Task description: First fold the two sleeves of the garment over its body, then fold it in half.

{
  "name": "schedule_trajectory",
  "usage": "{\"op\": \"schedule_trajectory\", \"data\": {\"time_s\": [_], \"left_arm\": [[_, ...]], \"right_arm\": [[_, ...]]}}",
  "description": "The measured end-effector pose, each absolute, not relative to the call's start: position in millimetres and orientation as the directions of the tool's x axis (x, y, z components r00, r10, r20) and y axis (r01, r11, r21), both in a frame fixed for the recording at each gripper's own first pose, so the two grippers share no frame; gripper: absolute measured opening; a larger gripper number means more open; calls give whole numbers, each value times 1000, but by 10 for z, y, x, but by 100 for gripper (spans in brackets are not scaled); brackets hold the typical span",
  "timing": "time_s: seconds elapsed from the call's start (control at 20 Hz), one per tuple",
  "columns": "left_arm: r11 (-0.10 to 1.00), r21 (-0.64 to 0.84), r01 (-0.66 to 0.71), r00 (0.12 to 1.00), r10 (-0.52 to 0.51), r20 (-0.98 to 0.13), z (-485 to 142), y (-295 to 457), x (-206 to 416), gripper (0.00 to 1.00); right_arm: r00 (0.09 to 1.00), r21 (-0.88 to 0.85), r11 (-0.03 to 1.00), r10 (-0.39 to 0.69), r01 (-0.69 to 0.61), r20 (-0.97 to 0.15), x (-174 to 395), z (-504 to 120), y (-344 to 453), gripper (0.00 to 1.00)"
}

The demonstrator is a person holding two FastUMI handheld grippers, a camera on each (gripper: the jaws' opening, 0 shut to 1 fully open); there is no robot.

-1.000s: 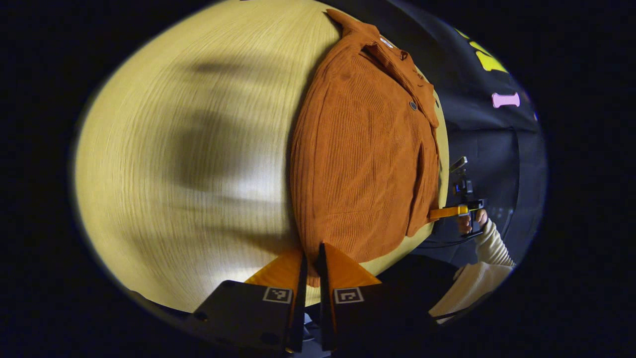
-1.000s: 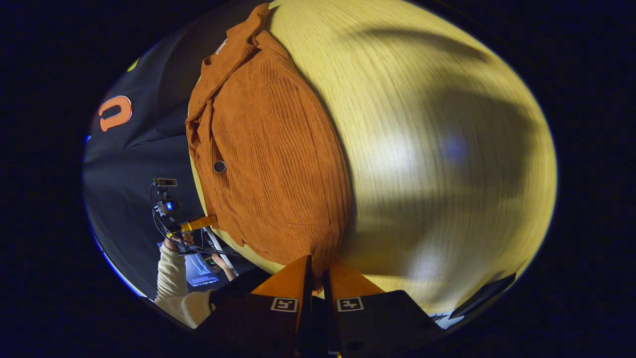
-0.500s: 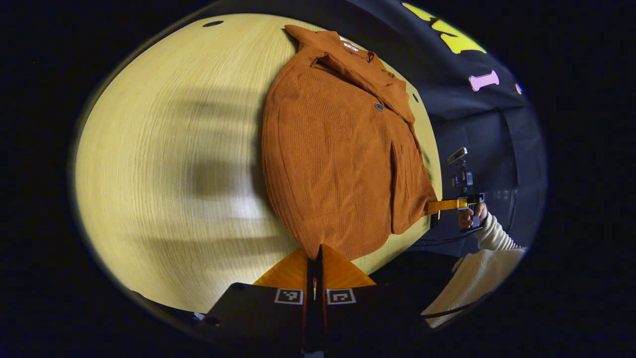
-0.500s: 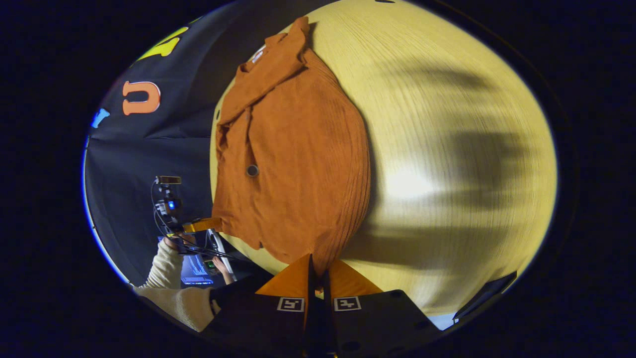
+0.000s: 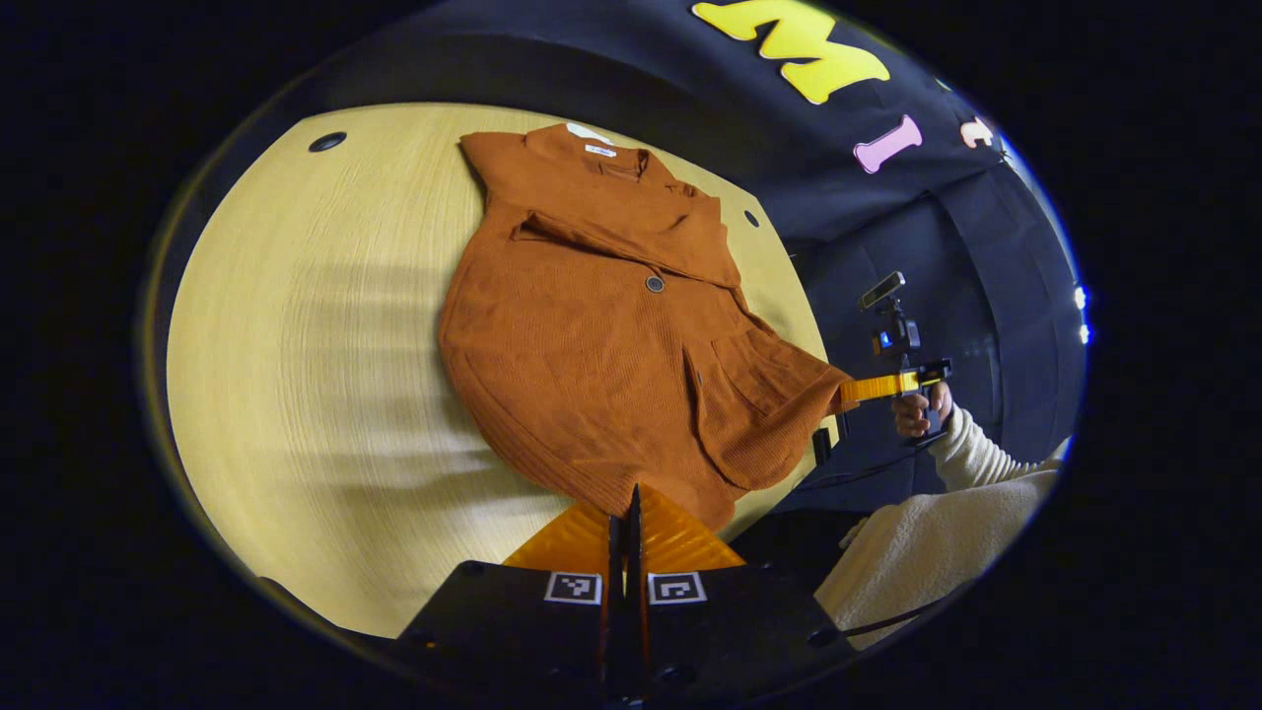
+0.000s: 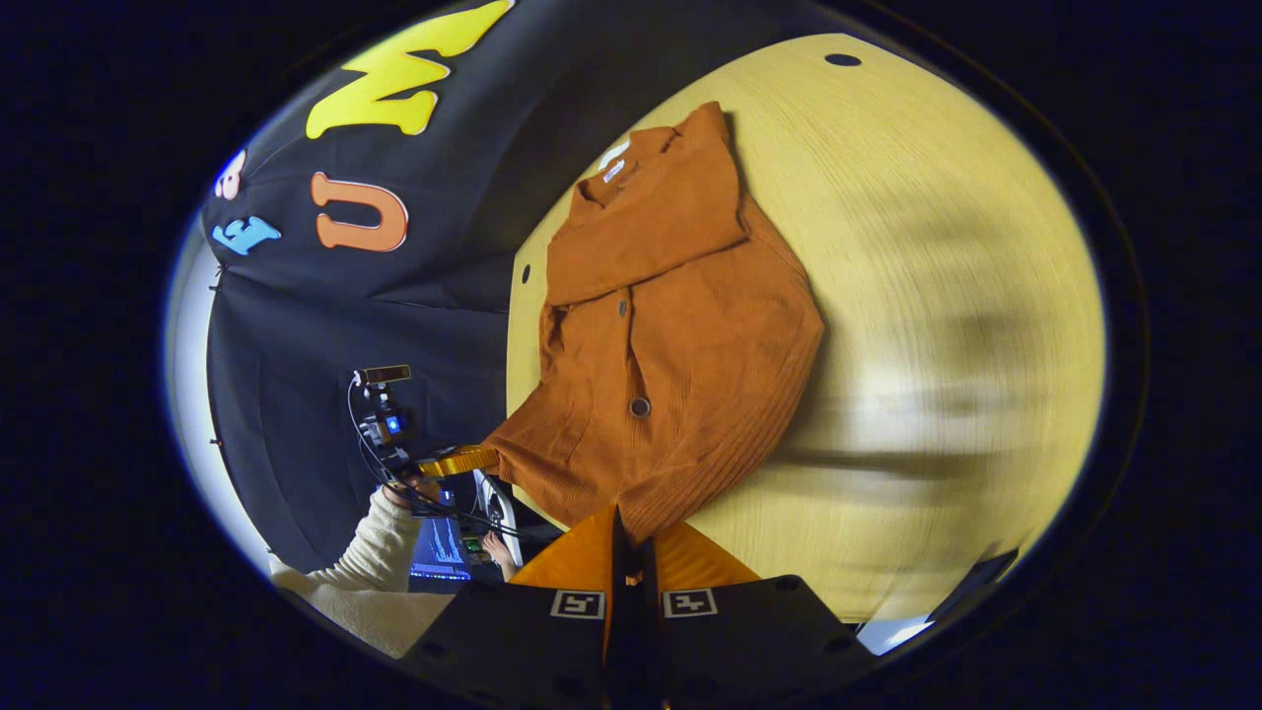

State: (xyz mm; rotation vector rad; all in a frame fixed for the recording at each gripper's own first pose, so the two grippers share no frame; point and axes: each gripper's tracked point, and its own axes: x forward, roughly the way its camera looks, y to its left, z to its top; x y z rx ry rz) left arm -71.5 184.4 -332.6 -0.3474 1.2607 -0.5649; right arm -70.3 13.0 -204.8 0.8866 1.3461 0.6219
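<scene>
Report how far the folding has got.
Done: both sleeves look folded across the garment, which lies as a compact shape on the table. In hand: the left gripper and the right gripper are each shut on a corner of the hem near the table's front edge, and the hem is lifted. Left: carry the hem over to the collar to fold it in half.

The table is brightly lit from above in both views, with a pale glare patch on the wood in the right gripper view. Soft, banded shadows are cast across the table, smeared as if by motion blur. Strong fisheye bending is noted towards the edges. The garment is rendered sharply, its ribbed weave legible. The booth surroundings are left dim.
</scene>
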Motion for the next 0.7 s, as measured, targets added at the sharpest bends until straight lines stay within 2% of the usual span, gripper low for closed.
{"op": "schedule_trajectory", "data": {"time_s": [0.05,0.1,0.35,0.7], "left_arm": [[820,-522,236,198,-566,-800,-3341,1846,-697,3],[817,-515,260,216,-569,-793,-3322,1832,-634,3],[806,-484,341,341,-586,-736,-3228,1582,-349,3],[810,-489,323,500,-585,-639,-3256,1530,49,3]], "right_arm": [[154,833,543,819,100,-553,-632,-1961,153,9],[161,840,534,825,94,-542,-552,-1872,166,7],[240,853,519,823,53,-516,31,-1543,220,7],[356,838,544,791,-40,-497,1127,-1048,11,7]]}}
